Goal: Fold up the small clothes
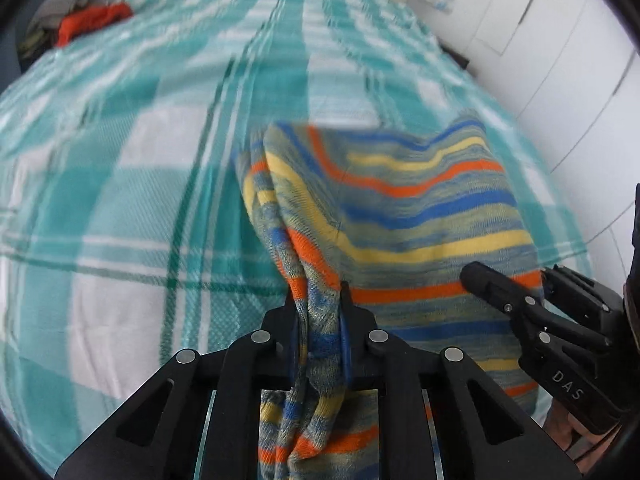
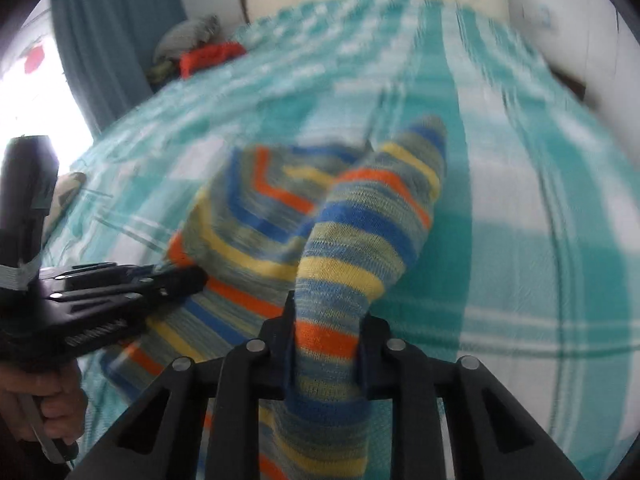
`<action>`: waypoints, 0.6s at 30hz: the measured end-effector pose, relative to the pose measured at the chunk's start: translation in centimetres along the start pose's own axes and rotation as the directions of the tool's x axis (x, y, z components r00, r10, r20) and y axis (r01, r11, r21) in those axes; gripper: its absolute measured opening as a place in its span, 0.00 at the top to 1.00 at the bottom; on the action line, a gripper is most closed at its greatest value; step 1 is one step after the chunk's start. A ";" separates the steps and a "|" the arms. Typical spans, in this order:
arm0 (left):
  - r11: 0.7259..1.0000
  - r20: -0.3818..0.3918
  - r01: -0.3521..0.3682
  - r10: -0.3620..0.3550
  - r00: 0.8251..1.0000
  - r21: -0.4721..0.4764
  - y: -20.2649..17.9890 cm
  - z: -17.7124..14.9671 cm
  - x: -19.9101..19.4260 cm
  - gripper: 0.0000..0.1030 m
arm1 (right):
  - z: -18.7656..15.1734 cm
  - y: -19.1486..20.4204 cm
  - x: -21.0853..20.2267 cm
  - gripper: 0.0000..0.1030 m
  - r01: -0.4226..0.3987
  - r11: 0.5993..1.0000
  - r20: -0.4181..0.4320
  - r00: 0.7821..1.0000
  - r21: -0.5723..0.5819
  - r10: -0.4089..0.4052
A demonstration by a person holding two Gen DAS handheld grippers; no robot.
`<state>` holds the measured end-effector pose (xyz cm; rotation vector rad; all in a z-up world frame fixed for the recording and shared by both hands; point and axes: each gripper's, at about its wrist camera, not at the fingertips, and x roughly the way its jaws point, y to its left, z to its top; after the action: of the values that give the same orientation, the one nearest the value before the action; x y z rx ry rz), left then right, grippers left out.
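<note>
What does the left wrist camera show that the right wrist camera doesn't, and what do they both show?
Only the left wrist view shows the white cabinet doors at the right.

Only the right wrist view shows the blue curtain, the bright window beside it, and the person's hand on the left tool's handle.

Both show the striped garment on the teal checked blanket, the left gripper and right gripper each shut on a bunch of its fabric, and the orange cloth in the pile at the far corner.
</note>
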<state>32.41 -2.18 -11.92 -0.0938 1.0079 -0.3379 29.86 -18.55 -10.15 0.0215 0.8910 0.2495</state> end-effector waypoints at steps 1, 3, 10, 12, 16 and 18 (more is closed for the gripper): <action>1.000 0.013 0.005 -0.005 1.000 0.000 0.0 0.2 -0.9 0.86 | 0.2 0.4 -1.0 0.77 -0.001 1.000 0.023 1.000 -0.009 0.001; 1.000 0.048 0.014 -0.015 0.999 0.013 -0.2 0.6 -3.4 0.86 | 0.8 0.9 -3.0 0.77 -0.019 1.000 0.066 0.998 -0.007 0.019; 0.999 0.055 -0.017 0.015 0.998 0.031 -0.8 -0.5 -7.8 0.44 | 1.1 0.4 -8.7 0.71 -0.110 0.991 0.107 0.989 0.069 0.103; 0.987 0.029 -0.157 0.156 0.987 0.032 0.2 -3.7 -6.9 0.10 | -0.4 -0.7 -8.3 0.42 -0.089 0.990 0.038 0.996 0.108 0.085; 0.945 -0.004 -0.313 0.315 0.949 0.096 0.9 -11.1 -7.4 0.10 | -6.5 -3.3 -9.8 0.07 0.063 0.989 -0.028 0.998 0.132 -0.060; 0.916 0.009 -0.380 0.382 0.924 0.124 0.3 -14.4 -8.9 0.09 | -9.8 -3.4 -11.2 0.07 0.135 0.985 -0.066 0.990 0.110 -0.128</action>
<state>16.02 2.06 -12.47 0.2176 0.9940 -0.0415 16.26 -25.22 -8.15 0.0618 0.9603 0.0754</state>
